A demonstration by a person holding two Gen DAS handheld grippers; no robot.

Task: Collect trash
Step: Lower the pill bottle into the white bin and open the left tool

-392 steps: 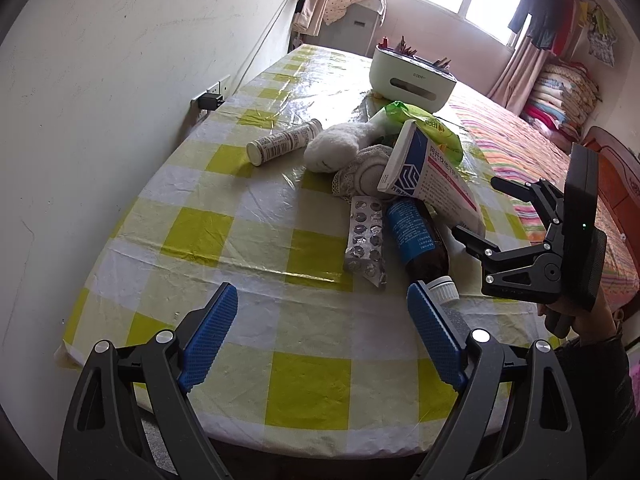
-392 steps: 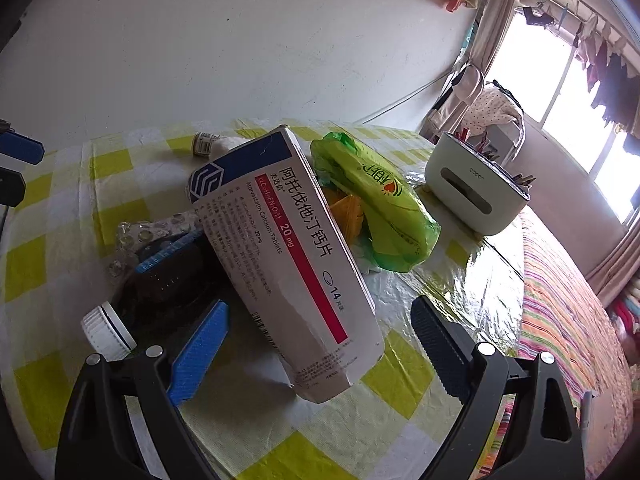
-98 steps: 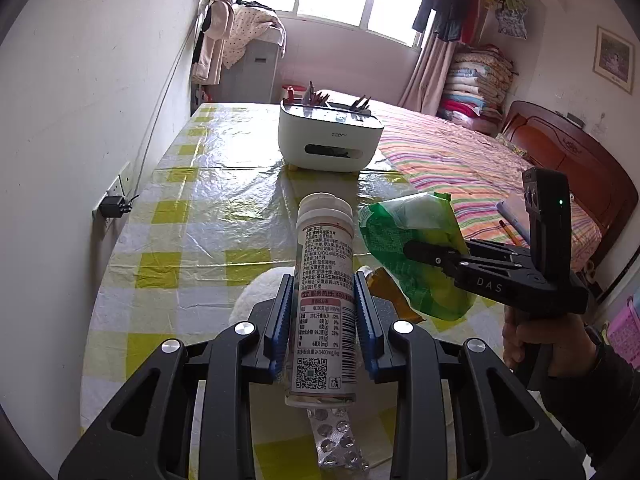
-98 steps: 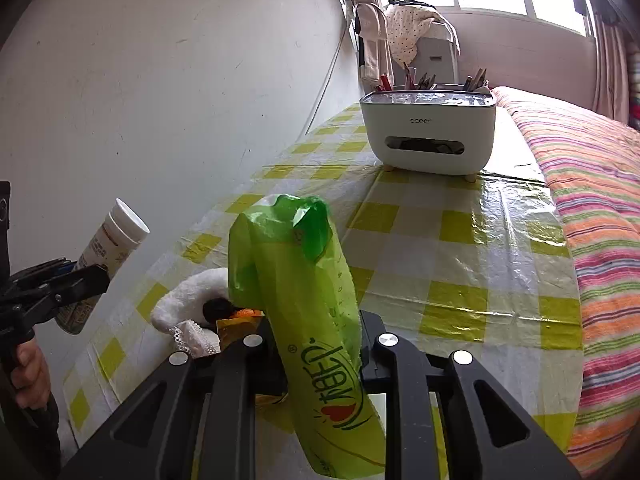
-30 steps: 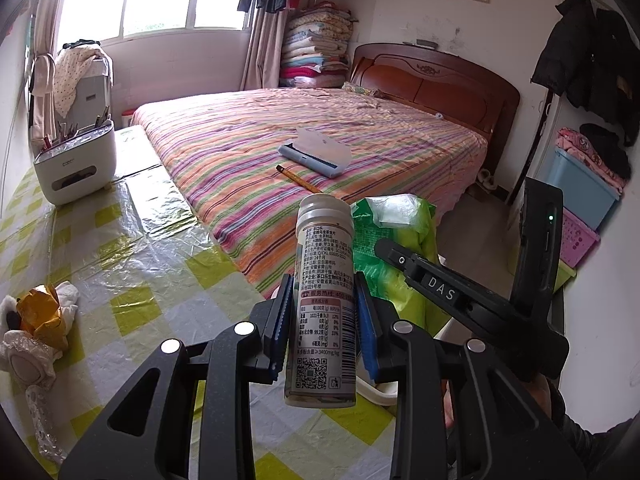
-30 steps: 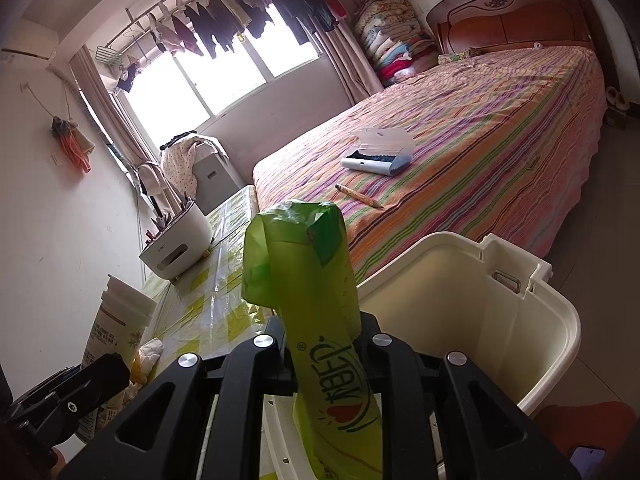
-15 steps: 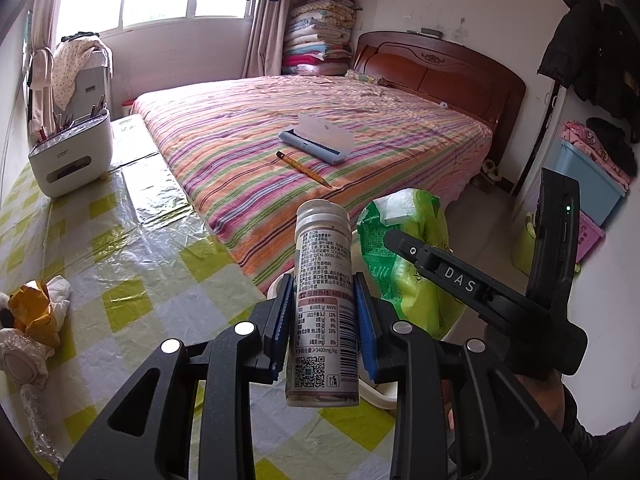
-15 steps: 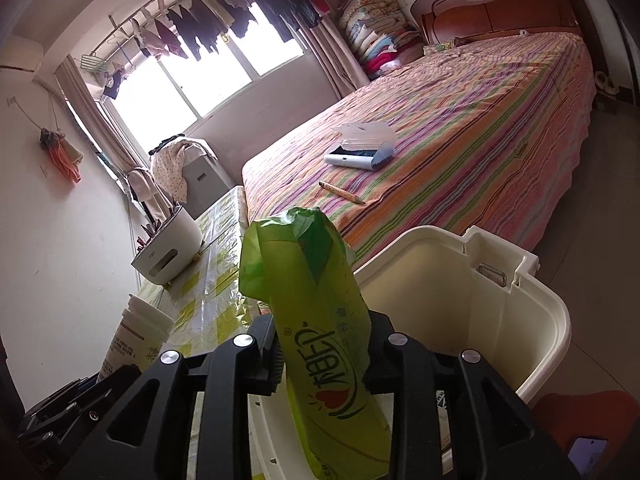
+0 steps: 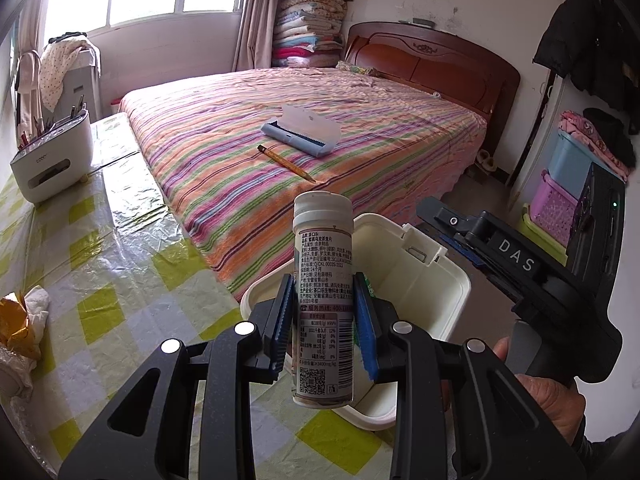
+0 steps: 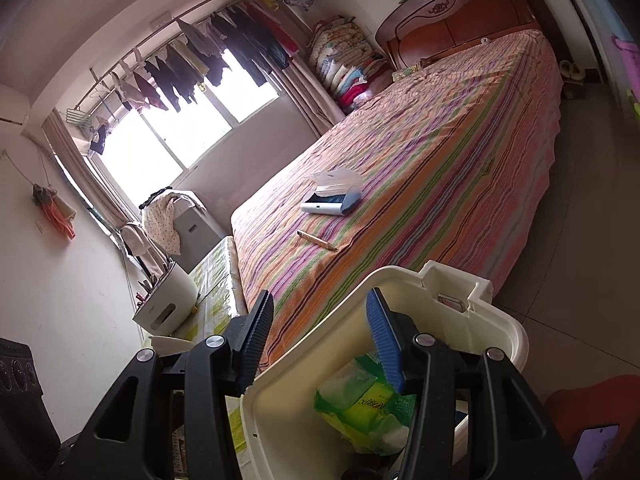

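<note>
My left gripper (image 9: 323,316) is shut on a white tablet bottle (image 9: 323,300) with a printed label, held upright just before the cream trash bin (image 9: 416,276). My right gripper (image 10: 320,340) is open and empty, right above the same bin (image 10: 472,312). The green plastic bag (image 10: 360,404) lies inside the bin, below the right fingers. In the left wrist view the right gripper (image 9: 448,224) hangs over the bin's far right rim.
The table with a yellow checked cloth (image 9: 120,280) lies left of the bin, with crumpled wrappers and tissue (image 9: 20,320) at its left edge and a white organiser box (image 9: 52,156) at the back. A striped bed (image 9: 304,136) stands beyond the bin.
My right gripper has opened and the green bag has dropped into the bin. My left gripper has moved the bottle closer to the bin.
</note>
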